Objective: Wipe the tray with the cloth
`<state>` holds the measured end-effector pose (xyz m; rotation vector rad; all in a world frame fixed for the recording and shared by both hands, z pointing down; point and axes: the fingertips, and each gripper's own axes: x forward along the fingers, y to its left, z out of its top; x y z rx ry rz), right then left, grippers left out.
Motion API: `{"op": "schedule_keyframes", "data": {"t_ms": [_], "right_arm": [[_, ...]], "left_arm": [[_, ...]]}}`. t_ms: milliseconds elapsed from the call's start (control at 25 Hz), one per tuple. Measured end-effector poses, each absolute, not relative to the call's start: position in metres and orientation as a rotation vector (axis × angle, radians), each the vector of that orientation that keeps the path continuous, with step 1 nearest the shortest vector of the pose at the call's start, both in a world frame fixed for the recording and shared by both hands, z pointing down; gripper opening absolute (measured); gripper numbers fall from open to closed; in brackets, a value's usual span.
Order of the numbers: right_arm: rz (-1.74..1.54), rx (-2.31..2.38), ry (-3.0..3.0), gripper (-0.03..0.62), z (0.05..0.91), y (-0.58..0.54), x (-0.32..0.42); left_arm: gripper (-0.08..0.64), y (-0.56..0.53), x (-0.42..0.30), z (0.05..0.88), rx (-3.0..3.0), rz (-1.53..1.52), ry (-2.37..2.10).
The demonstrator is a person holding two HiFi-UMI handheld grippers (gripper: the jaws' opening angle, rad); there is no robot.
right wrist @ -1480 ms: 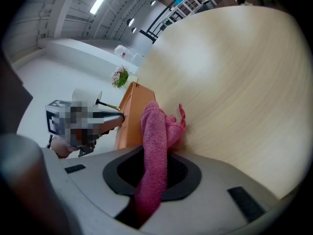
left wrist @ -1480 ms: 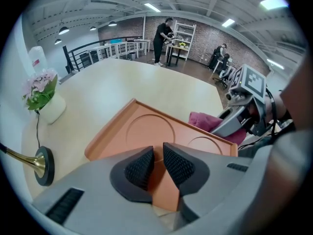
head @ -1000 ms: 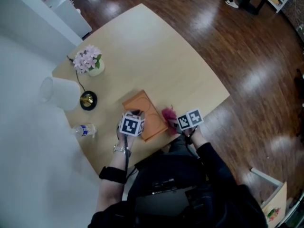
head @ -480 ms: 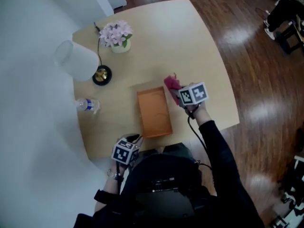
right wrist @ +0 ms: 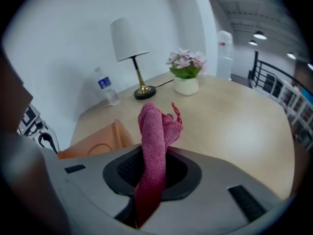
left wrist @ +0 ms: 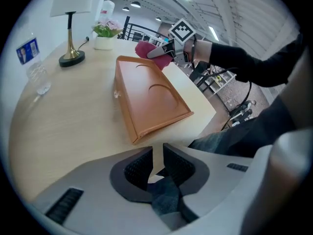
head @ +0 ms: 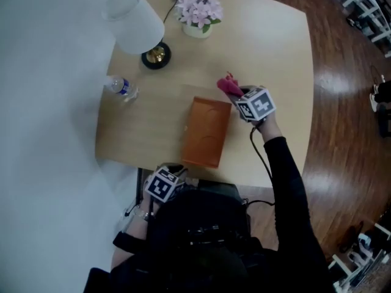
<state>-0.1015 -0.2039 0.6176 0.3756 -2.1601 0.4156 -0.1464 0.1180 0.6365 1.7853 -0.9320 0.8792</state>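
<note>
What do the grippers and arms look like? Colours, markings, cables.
The left gripper and right gripper both have light grey shells with black textured pads. Each carries a white cube with black square markers. A thin black cable trails from the right gripper along the arm. The person wears black long sleeves.

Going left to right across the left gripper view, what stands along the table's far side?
Water bottle → lamp → potted flowers → pink cloth. The tray is left out; it overlaps the flowers and cloth.
</note>
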Motion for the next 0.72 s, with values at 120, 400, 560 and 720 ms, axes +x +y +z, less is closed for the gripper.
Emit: {"op": "schedule_keyframes", "data": {"t_ms": [120,400,560,720], "right_arm": [[0.303,0.2,-2.124,0.071,0.627,-0.195,-0.117],[0.329,0.109,-2.113,0.069,0.633,-0.188,-0.126],[0.416,0.109,-2.101,0.067,0.631,-0.187,-0.124],[0.551,0.136,-2.095,0.063,0.632,-0.19,-0.113]], "left_arm": [[0.069,0.119,-0.136,0.648,1.761,0.895,-0.943],[0.067,0.106,-0.145,0.663,1.721,0.876,-1.026],[0.067,0.104,-0.152,0.665,1.686,0.868,-1.063],[0.066,0.095,-0.159,0.664,1.679,0.872,-1.067]]}}
